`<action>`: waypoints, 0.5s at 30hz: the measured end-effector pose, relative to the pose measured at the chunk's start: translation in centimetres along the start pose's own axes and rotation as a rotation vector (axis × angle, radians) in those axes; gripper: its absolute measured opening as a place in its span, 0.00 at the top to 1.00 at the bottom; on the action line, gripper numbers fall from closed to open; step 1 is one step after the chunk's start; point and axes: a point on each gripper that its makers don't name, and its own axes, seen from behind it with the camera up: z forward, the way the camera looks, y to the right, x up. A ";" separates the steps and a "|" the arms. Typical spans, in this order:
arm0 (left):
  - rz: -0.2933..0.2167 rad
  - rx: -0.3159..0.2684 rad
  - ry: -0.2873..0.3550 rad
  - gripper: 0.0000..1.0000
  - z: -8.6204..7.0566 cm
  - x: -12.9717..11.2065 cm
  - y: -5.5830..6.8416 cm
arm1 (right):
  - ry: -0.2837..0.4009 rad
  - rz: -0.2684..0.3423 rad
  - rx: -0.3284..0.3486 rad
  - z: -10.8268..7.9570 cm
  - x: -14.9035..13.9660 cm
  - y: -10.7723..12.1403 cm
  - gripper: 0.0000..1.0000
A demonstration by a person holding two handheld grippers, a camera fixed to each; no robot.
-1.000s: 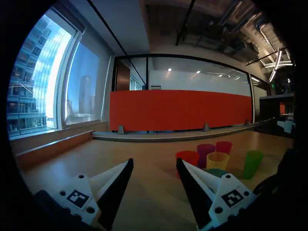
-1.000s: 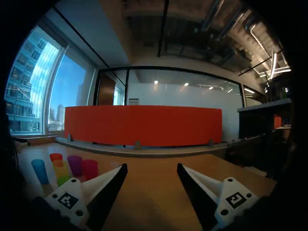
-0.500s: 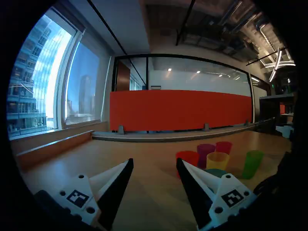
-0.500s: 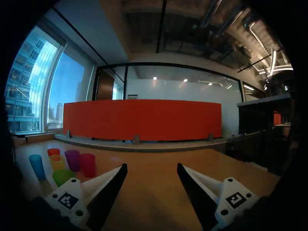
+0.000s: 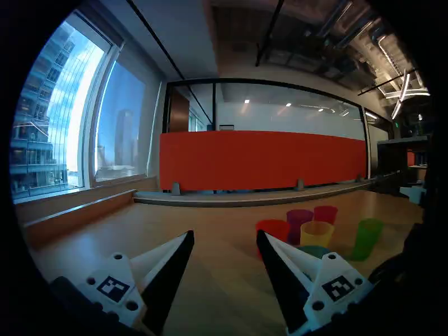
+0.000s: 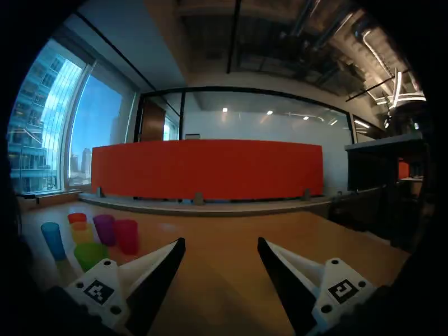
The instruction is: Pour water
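Several coloured plastic cups stand in a cluster on the wooden table. In the left gripper view they sit right of centre: a red cup (image 5: 273, 230), a purple cup (image 5: 298, 219), a crimson cup (image 5: 325, 214), a yellow cup (image 5: 316, 233), a green cup (image 5: 367, 238) and a teal cup (image 5: 313, 251) partly behind the right finger. My left gripper (image 5: 224, 239) is open with nothing in it. The right gripper view shows the cups at the left: a blue cup (image 6: 53, 240), green cup (image 6: 89, 255), purple cup (image 6: 105, 229) and crimson cup (image 6: 127, 236). My right gripper (image 6: 220, 246) is open, with nothing between its fingers.
The wooden table (image 5: 224, 280) runs forward to a long red divider panel (image 5: 260, 159) at its far edge. Large windows (image 5: 61, 129) stand at the left. Dark furniture (image 6: 386, 207) stands beyond the table's right side.
The right gripper's view has tipped down slightly, so the cups and the red panel sit higher in it. The left gripper has stayed still.
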 end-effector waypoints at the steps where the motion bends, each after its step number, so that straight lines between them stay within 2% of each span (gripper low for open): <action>1: 0.000 0.000 0.000 0.18 0.0 0.0 0.0 | 0.000 0.000 0.000 0.0 0.0 0.0 0.00; 15: 0.000 0.000 0.000 0.18 -0.1 0.0 0.0 | 0.000 0.002 0.005 -0.2 0.1 -0.2 0.00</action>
